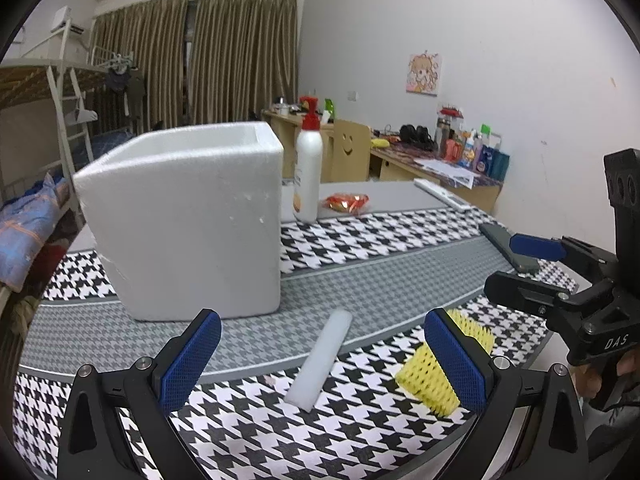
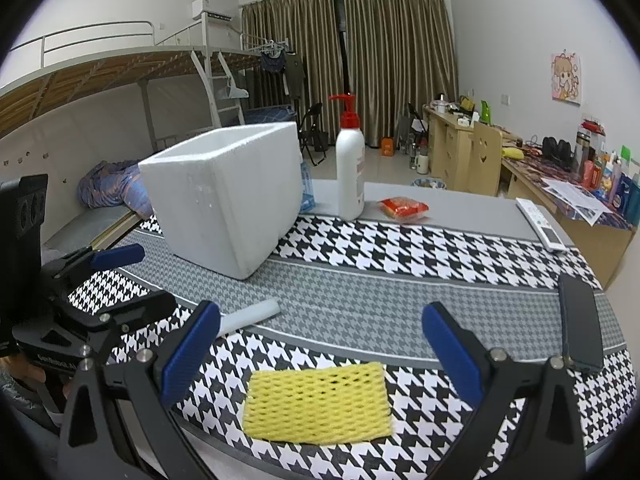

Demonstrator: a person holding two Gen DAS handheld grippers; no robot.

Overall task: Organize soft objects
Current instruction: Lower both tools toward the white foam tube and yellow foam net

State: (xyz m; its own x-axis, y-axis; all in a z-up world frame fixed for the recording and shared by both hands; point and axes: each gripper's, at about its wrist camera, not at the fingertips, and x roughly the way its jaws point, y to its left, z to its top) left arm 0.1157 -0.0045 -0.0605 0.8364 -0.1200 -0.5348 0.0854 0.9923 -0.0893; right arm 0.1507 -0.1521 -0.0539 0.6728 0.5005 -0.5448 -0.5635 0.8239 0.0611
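A white foam strip (image 1: 320, 360) lies on the houndstooth cloth, just ahead of my left gripper (image 1: 322, 360), which is open and empty. A yellow foam net sleeve (image 2: 316, 402) lies flat between the spread fingers of my right gripper (image 2: 320, 354), also open and holding nothing. In the left wrist view the yellow sleeve (image 1: 430, 376) shows partly behind the right finger. A white styrofoam box (image 1: 184, 220) stands open-topped further back; it also appears in the right wrist view as the styrofoam box (image 2: 228, 196). The foam strip (image 2: 252, 314) lies left of the yellow sleeve.
A white pump bottle (image 2: 351, 168) and a red snack packet (image 2: 404, 208) stand behind the box. A dark phone (image 2: 580, 328) lies at the table's right edge, a white remote (image 2: 540, 228) beyond it. The right gripper (image 1: 540, 272) shows at the right in the left wrist view.
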